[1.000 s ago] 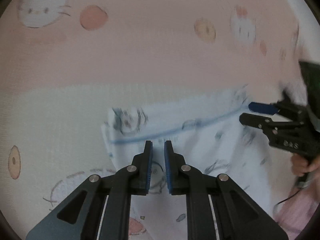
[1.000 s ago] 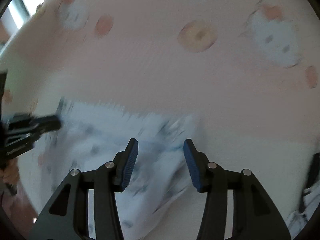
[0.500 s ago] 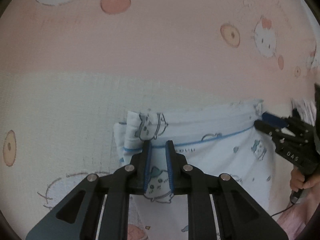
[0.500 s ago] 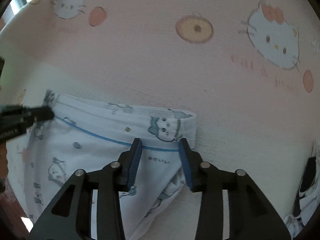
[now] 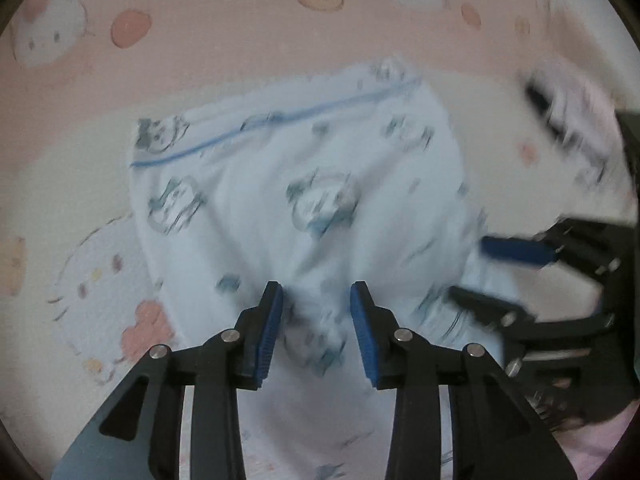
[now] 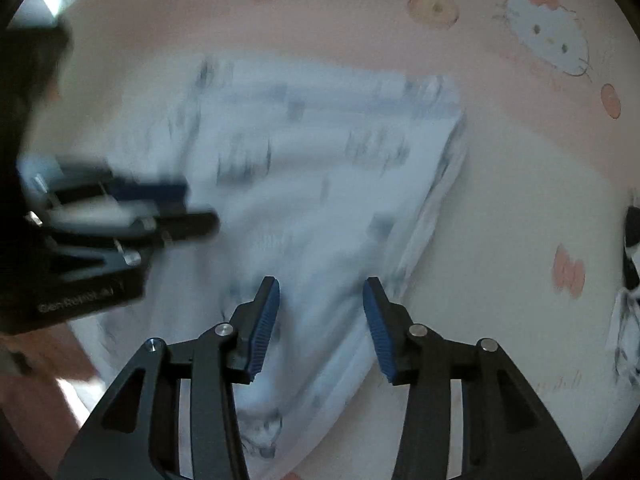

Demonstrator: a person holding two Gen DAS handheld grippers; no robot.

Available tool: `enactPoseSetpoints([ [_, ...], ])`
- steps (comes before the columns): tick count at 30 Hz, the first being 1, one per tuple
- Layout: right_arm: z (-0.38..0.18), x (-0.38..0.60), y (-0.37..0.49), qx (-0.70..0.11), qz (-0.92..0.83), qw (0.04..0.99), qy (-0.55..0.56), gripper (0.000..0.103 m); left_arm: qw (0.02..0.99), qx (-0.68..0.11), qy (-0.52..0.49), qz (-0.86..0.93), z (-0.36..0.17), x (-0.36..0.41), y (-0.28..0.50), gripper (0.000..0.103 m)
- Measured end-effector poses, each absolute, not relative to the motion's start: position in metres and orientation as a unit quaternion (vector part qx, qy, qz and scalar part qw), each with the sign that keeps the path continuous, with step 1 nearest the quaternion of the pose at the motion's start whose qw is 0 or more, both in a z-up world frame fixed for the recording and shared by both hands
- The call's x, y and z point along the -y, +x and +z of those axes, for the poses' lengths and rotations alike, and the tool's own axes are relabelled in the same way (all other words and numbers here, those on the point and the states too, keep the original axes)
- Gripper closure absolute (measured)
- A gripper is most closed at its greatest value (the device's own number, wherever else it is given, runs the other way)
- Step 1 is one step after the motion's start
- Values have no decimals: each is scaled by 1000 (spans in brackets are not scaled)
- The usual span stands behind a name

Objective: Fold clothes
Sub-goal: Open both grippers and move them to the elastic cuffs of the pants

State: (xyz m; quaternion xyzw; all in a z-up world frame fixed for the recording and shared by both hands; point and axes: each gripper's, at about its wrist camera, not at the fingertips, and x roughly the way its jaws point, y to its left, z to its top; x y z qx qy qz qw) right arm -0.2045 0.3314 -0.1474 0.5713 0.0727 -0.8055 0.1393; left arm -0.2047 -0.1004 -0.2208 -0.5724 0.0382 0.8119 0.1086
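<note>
A pale blue garment point(image 5: 320, 160) with cartoon prints and a blue stripe along its waistband lies spread on the pink and cream cartoon bedsheet point(image 5: 200, 40). My left gripper point(image 5: 316, 304) hovers over the garment's lower part, its jaws opening, cloth beneath the gap but not pinched. In the right wrist view the same garment point(image 6: 320, 160) lies under my right gripper point(image 6: 322, 300), whose jaws are also opening with nothing pinched. Each gripper shows blurred in the other's view: the right gripper point(image 5: 480, 276) at the right, the left gripper point(image 6: 196, 206) at the left.
Another white garment with dark prints point(image 6: 624, 312) lies at the right edge of the bed. A blurred pale cloth heap point(image 5: 568, 120) sits at the upper right in the left wrist view. A pink sleeve point(image 5: 600, 440) shows at the lower right.
Both grippers have let go of the waistband and pulled back over the garment's lower part. The left jaws have spread apart. The waistband now lies farther away on the sheet.
</note>
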Motion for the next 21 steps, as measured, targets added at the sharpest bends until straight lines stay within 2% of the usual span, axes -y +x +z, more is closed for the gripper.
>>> enactPoseSetpoints([
  [3, -149, -347, -185, -97, -807, 105, 572, 52, 87, -59, -580, 808, -220, 119, -184, 63],
  [5, -145, -369, -178, -91, -805, 75, 582, 52, 64, -50, -595, 799, -217, 135, -170, 57],
  [7, -140, -385, -169, -93, -805, 50, 584, 52, 53, -25, -602, 796, -213, 145, -158, 58],
  [13, -108, -373, -138, -10, -832, 107, 544, 52, 104, 19, -577, 810, -199, 118, -137, 58],
  [16, -123, -351, -121, -43, -815, 118, 565, 54, 88, -12, -597, 798, -218, 110, -133, 58],
  [19, -127, -352, -107, -92, -812, 106, 567, 53, 50, -45, -603, 795, -215, 119, -119, 50],
  [21, -117, -366, -102, -104, -810, 86, 570, 53, 15, -39, -605, 795, -212, 132, -111, 49],
])
